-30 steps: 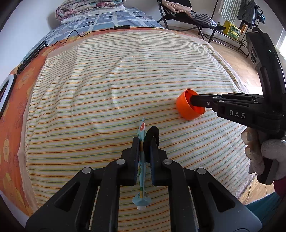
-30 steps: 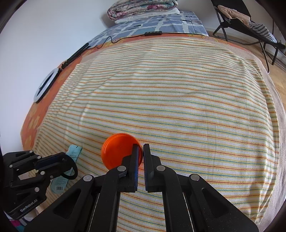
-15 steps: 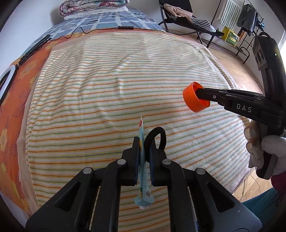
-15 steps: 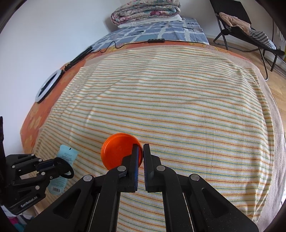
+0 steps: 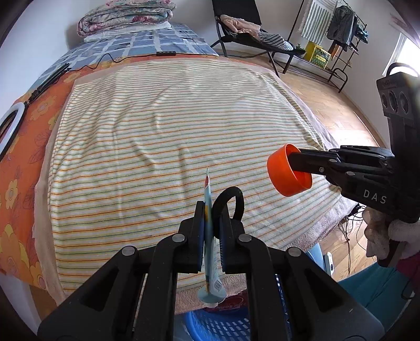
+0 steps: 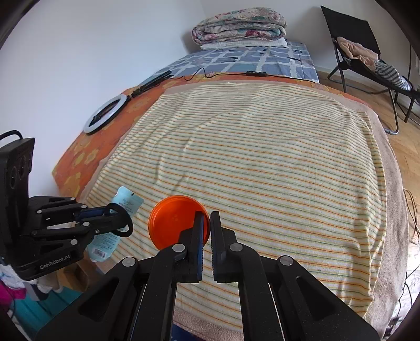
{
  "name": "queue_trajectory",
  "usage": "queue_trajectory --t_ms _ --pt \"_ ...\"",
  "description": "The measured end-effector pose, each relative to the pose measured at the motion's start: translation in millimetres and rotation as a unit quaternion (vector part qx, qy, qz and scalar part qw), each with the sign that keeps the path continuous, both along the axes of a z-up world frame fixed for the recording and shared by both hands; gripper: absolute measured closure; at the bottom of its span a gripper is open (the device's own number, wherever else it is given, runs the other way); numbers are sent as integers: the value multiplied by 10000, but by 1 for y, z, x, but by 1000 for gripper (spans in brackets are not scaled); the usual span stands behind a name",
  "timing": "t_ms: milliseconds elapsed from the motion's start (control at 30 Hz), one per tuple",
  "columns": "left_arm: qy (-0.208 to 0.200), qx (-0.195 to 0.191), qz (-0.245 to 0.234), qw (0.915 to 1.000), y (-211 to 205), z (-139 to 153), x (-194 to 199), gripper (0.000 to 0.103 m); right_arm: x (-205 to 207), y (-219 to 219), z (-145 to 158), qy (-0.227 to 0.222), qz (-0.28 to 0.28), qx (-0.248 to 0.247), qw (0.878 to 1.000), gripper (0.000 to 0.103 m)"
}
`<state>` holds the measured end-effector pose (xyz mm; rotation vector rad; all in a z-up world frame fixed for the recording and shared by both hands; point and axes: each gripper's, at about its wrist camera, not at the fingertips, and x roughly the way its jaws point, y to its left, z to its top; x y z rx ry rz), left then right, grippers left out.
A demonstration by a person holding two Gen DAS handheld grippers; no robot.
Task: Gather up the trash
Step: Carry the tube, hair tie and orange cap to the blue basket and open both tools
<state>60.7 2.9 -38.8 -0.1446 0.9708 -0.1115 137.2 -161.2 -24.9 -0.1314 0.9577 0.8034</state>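
My left gripper [image 5: 212, 209] is shut on a flat light-blue pouch [image 5: 209, 236] and a black ring [image 5: 228, 203], held in the air past the bed's near edge. The pouch also shows in the right wrist view [image 6: 115, 223] in the left gripper [image 6: 118, 217]. My right gripper [image 6: 206, 223] is shut on the rim of an orange lid [image 6: 173, 223], held above the striped blanket [image 6: 249, 162]. In the left wrist view the lid [image 5: 287, 171] is at the right in the right gripper [image 5: 296, 162].
A blue plastic basket [image 5: 223, 324] sits on the floor below the left gripper. A ring light [image 6: 105, 114], cables and folded quilts [image 6: 239, 25] lie at the bed's far end. A folding chair [image 6: 365, 52] and clothes rack [image 5: 333, 39] stand on the wooden floor.
Both grippers have lifted and drawn back from the blanket with their loads. The bed edge, floor and blue basket now show below the left gripper.
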Motion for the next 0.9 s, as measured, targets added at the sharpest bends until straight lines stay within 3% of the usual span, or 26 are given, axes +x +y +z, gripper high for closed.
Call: queue_trajectory --t_ms 233,467,900 --pt "-28 12 -234 9997 -24 -2 -37 96 -54 -29 -2 -116 112 -91 9998 99" --pt "210 -78 -360 9991 -42 -27 -70 96 -94 -64 -17 165 9 23 9999 99" --pt "692 -140 -644 9954 -78 -71 -101 96 -140 -69 -54 558 213 -175 9981 99"
